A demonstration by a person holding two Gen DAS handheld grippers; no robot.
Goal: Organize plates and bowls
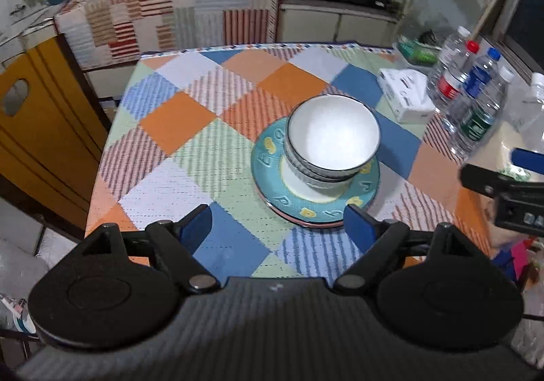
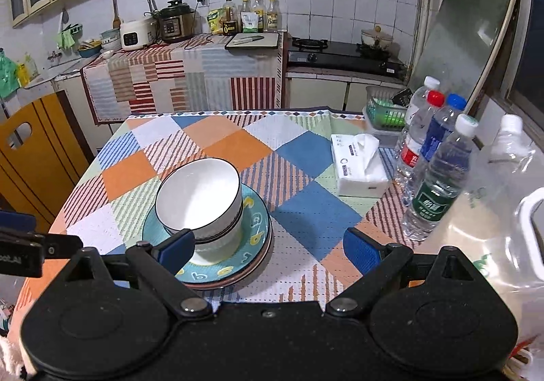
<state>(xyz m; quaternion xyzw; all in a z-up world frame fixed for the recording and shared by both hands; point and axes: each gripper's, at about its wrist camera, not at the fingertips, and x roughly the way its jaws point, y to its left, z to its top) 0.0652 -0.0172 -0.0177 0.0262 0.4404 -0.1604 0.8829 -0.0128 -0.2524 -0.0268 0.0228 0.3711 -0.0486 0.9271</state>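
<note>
Crockery sits gathered in one pile near the middle of the worktop in the left wrist view: nested white bowls with dark rims and ribbed outer walls stand on a teal plate painted with yellow motifs, and a pinkish edge of another plate shows beneath it. The stacking looks complete or close to it; what may remain is carrying the pile elsewhere, though nothing shows a destination. The left gripper hovers near the plate's edge, its blue-padded jaws spread wide and holding nothing. The glazed bowl interior is smooth and glossy; the checked cloth looks woven and dimpled.

From the right wrist view, the same bowls lean slightly toward the camera on the teal plate, with lower plate rims visible under it. The right gripper also has its jaws wide apart and empty, the left pad just in front of the bowls. A tissue pack and clear plastic water bottles stand well apart to the right.
</note>
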